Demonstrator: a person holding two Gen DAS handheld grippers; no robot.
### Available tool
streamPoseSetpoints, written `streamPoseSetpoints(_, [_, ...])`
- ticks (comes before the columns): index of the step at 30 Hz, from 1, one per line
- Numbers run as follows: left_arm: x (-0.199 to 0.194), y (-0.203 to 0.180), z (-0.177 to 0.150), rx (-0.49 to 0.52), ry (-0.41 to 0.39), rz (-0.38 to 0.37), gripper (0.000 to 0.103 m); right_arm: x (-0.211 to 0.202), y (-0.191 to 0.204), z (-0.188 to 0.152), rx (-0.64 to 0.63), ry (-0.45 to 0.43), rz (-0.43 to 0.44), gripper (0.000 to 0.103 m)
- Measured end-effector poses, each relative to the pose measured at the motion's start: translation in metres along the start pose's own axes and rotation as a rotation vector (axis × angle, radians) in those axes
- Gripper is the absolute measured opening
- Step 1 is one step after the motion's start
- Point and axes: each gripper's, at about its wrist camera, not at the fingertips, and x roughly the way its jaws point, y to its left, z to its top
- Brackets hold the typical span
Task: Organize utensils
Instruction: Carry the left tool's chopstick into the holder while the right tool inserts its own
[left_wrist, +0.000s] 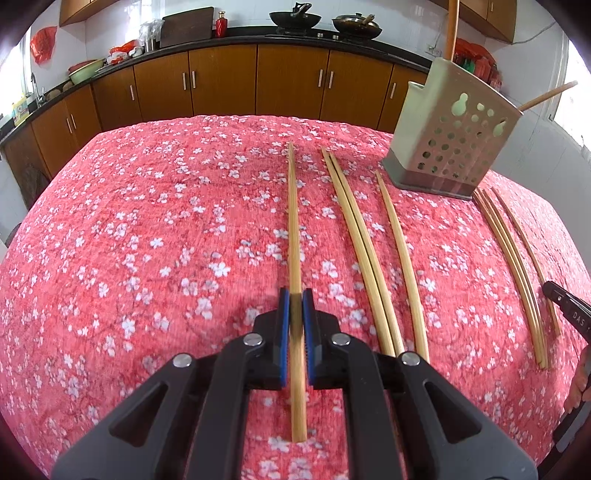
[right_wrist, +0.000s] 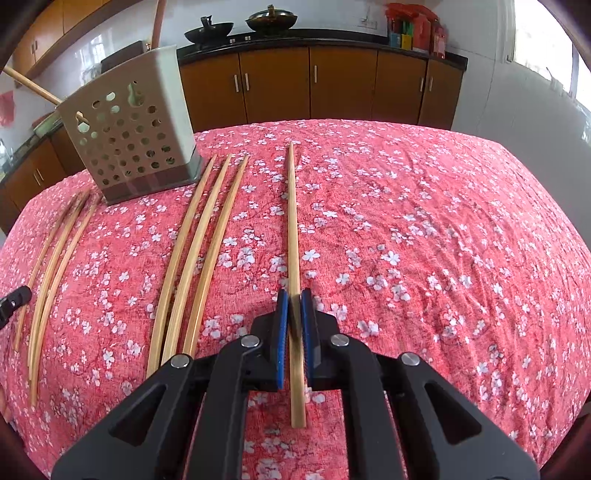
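Note:
Bamboo chopsticks lie in rows on a red floral tablecloth. My left gripper (left_wrist: 296, 295) is shut on one chopstick (left_wrist: 293, 221) that points away from me. To its right lie a pair (left_wrist: 354, 236), a single one (left_wrist: 399, 251) and three more (left_wrist: 513, 258). My right gripper (right_wrist: 294, 295) is shut on another chopstick (right_wrist: 293, 221). Three chopsticks (right_wrist: 201, 240) lie to its left, and three more (right_wrist: 55, 258) further left. A beige perforated utensil holder (left_wrist: 450, 136) stands at the back; it also shows in the right wrist view (right_wrist: 129, 125), with wooden handles sticking out of it.
The tablecloth (left_wrist: 147, 221) covers the whole table. Brown kitchen cabinets (left_wrist: 221, 81) and a counter with woks (left_wrist: 295, 18) stand behind. The other gripper's tip shows at the right edge of the left wrist view (left_wrist: 569, 306) and at the left edge of the right wrist view (right_wrist: 13, 299).

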Motion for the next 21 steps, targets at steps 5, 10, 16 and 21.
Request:
streamPoseSetpoints(5, [-0.001, -0.005, -0.001, 0.019, 0.001, 0.027, 0.009, 0.000, 0.002, 0.000, -0.012, -0.002, -0.009, 0.008])
streamPoseSetpoints(10, [0.000, -0.009, 0.006, 0.060, 0.021, 0.048, 0.008, -0.015, -0.003, 0.003, 0.005, -0.049, 0.007, 0.007])
streamPoseSetpoints(16, [-0.032, -0.008, 0.029, 0.065, -0.068, 0.031, 0.008, -0.058, -0.006, 0.021, 0.030, -0.194, 0.031, 0.007])
streamPoseSetpoints(21, [-0.065, -0.010, 0.044, 0.058, -0.160, 0.015, 0.008, -0.080, -0.010, 0.031, 0.059, -0.271, 0.048, 0.007])
